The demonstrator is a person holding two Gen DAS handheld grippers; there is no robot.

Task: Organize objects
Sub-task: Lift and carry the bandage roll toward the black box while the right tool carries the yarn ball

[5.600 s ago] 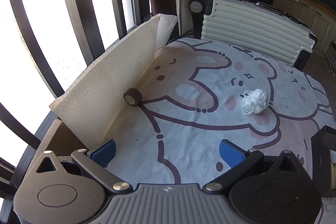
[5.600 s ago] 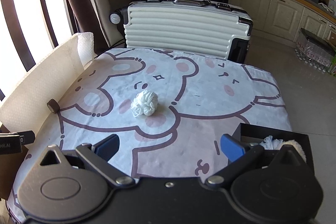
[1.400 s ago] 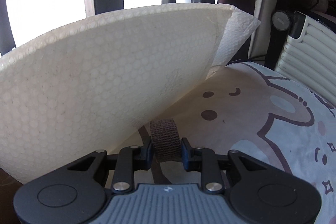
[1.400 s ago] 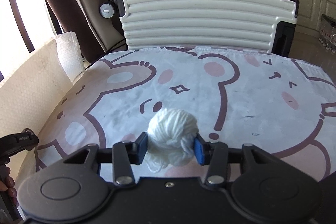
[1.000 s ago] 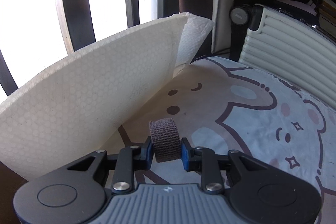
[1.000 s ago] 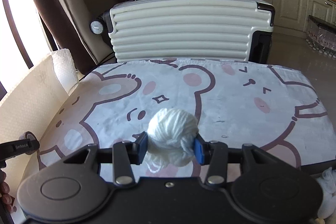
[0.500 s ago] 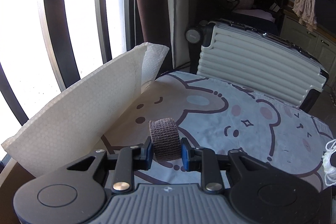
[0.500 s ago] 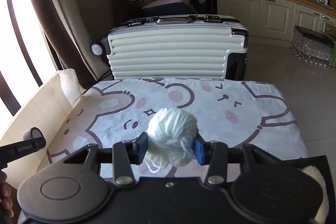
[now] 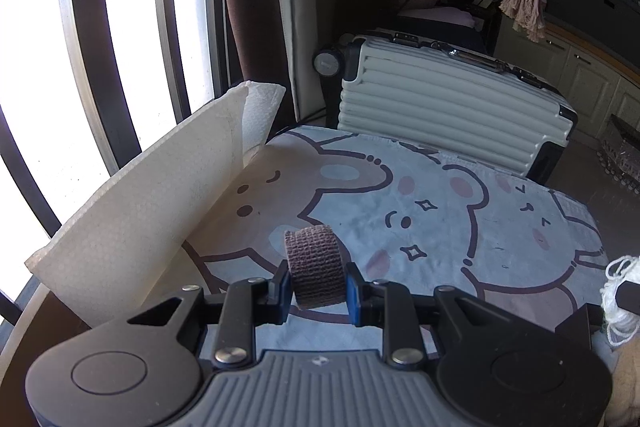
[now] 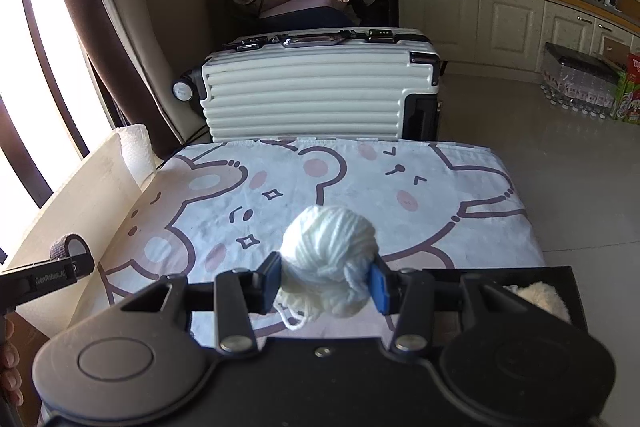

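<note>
My left gripper is shut on a brown bandage roll and holds it above the bear-print tablecloth. The roll also shows at the left edge of the right wrist view. My right gripper is shut on a white yarn ball, lifted above the cloth; the ball peeks in at the right of the left wrist view. A black box with fluffy white items sits at the table's near right corner.
A white foam sheet stands along the table's left edge by the window bars. A white ribbed suitcase stands behind the table. Cabinets and tiled floor lie to the right.
Both grippers have risen and pulled back from the table with their objects still held. More of the room and the black box show now.
</note>
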